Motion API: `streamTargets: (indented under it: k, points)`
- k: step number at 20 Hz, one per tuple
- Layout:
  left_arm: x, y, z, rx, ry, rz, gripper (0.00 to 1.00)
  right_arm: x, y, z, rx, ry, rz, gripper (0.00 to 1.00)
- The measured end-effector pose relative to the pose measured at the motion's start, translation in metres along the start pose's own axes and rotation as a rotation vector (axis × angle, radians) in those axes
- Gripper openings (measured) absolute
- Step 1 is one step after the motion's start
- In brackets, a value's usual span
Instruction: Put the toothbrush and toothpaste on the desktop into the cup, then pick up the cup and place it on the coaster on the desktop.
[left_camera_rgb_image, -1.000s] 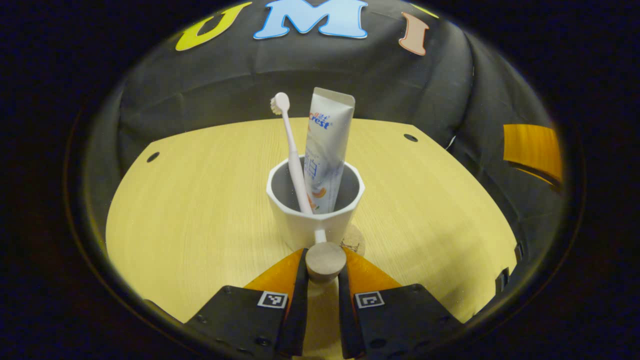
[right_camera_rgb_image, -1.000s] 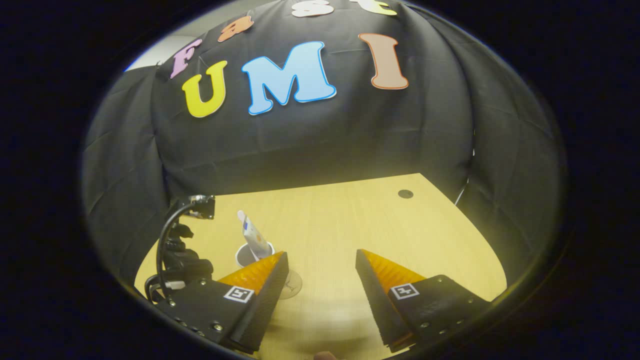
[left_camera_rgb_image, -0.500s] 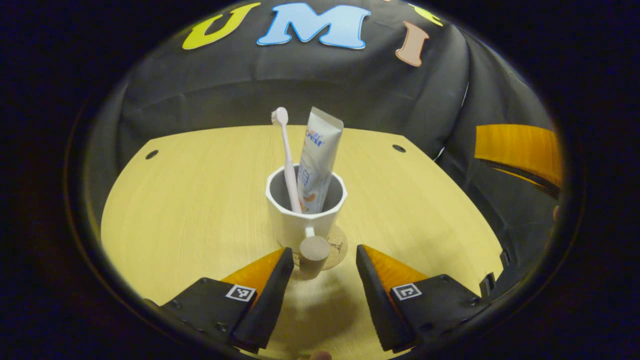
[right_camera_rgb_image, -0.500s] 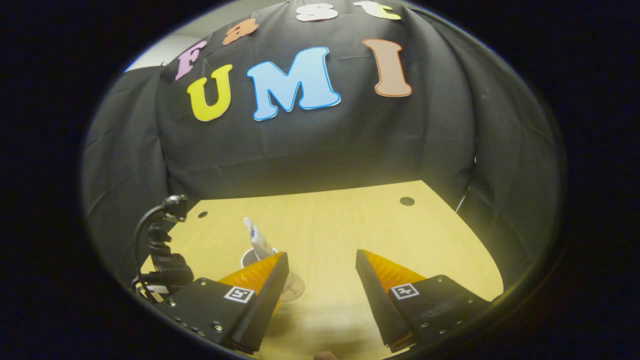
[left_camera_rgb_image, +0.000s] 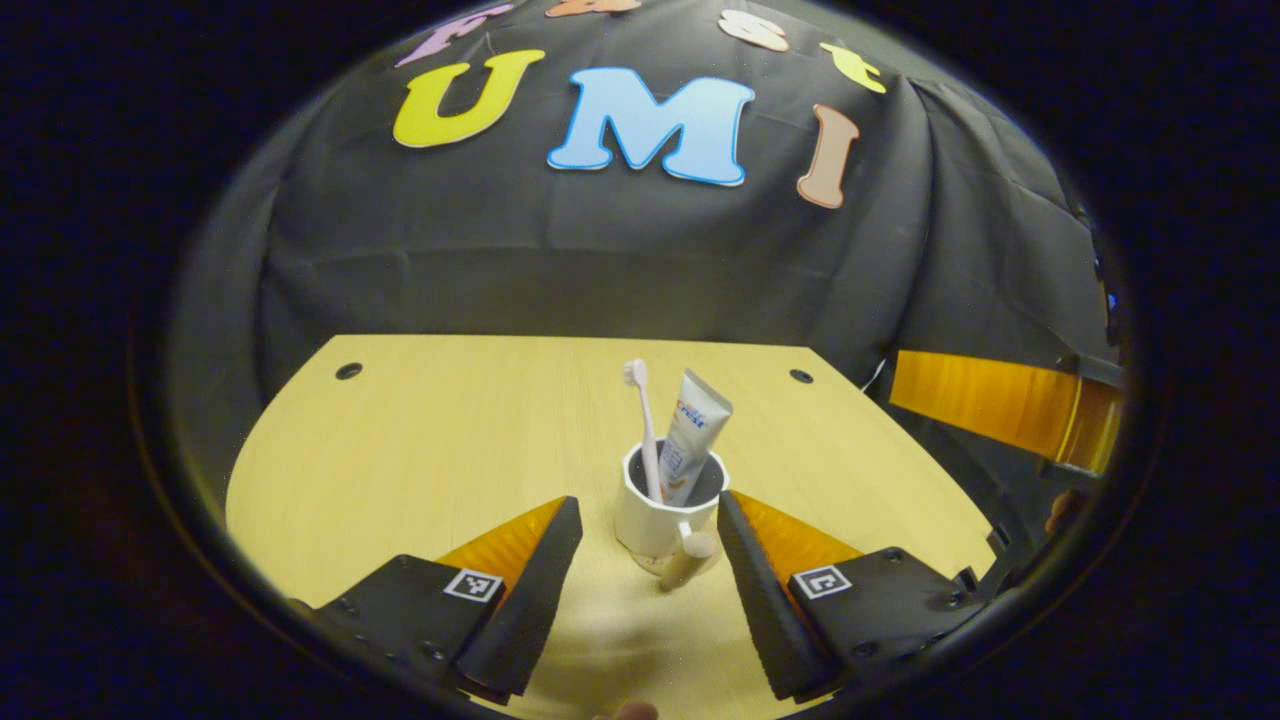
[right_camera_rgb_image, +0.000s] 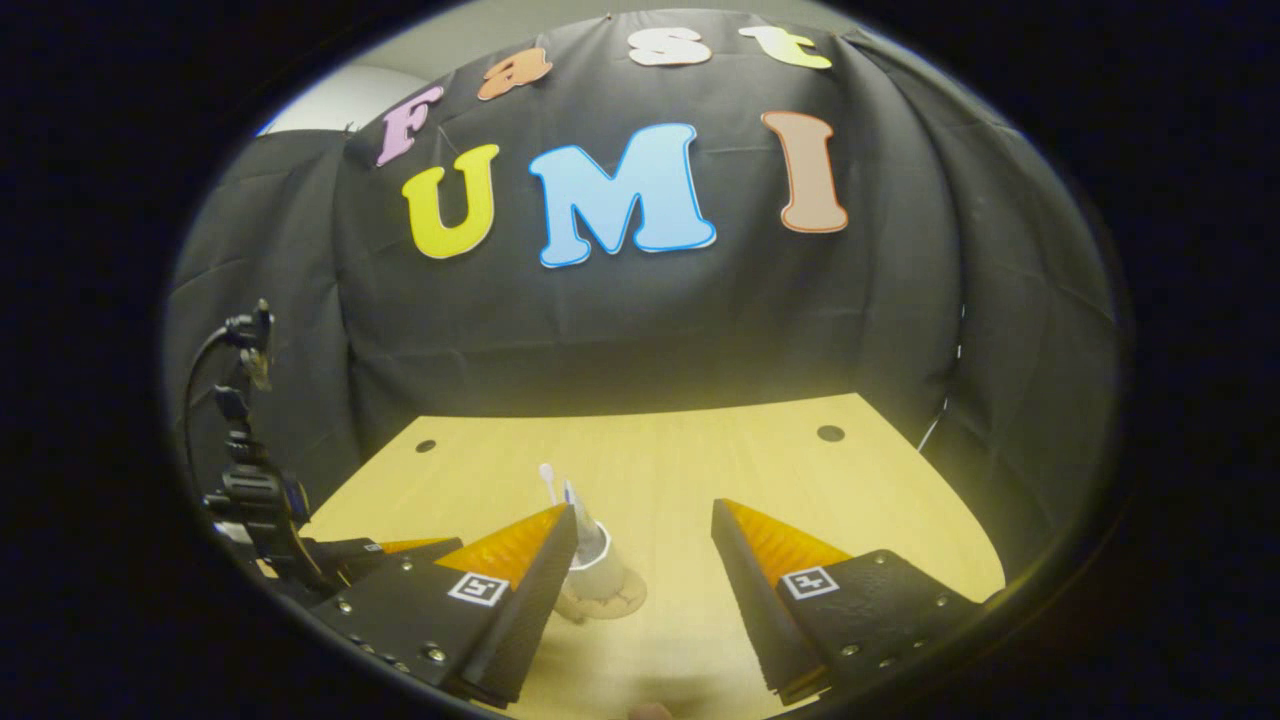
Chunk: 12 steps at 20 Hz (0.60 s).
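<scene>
White cup (left_camera_rgb_image: 655, 515) holding toothbrush (left_camera_rgb_image: 643, 425) and toothpaste (left_camera_rgb_image: 692, 433) stands on coaster (right_camera_rgb_image: 607, 599), wooden desktop (left_camera_rgb_image: 450, 440); left gripper (left_camera_rgb_image: 645, 520) and right gripper (right_camera_rgb_image: 645, 520) both spread apart, clear of cup

Legible text is confined to the toothpaste (left_camera_rgb_image: 692, 436), standing in the cup (left_camera_rgb_image: 658, 515): a blue brand word near the tube's upper end reads "Crest". Smaller print below it is too small to read. Square coded markers sit on the left gripper (left_camera_rgb_image: 645, 535) finger mounts; they carry no readable characters.
</scene>
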<state>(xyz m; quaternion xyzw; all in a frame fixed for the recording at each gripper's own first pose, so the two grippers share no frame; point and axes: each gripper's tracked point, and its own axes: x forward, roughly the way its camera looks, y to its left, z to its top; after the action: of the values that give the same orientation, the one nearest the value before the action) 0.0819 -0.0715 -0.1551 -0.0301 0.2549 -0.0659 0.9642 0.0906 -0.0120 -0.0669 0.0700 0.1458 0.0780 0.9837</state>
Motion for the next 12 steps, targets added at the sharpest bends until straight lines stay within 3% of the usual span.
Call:
streamTargets:
  k: [2,3,12]
  points:
    - [-0.015,0.011,0.016,0.005,-0.051,0.011,0.95,-0.005,0.011,0.005,-0.01,-0.02,-0.005,0.84]
    - [-0.024,0.017,0.024,0.009,-0.071,0.016,0.9,-0.008,0.017,0.007,-0.016,-0.031,-0.006,0.84]
    - [-0.086,0.064,0.07,-0.011,-0.208,0.023,0.9,-0.034,0.065,0.019,-0.108,-0.134,-0.05,0.84]
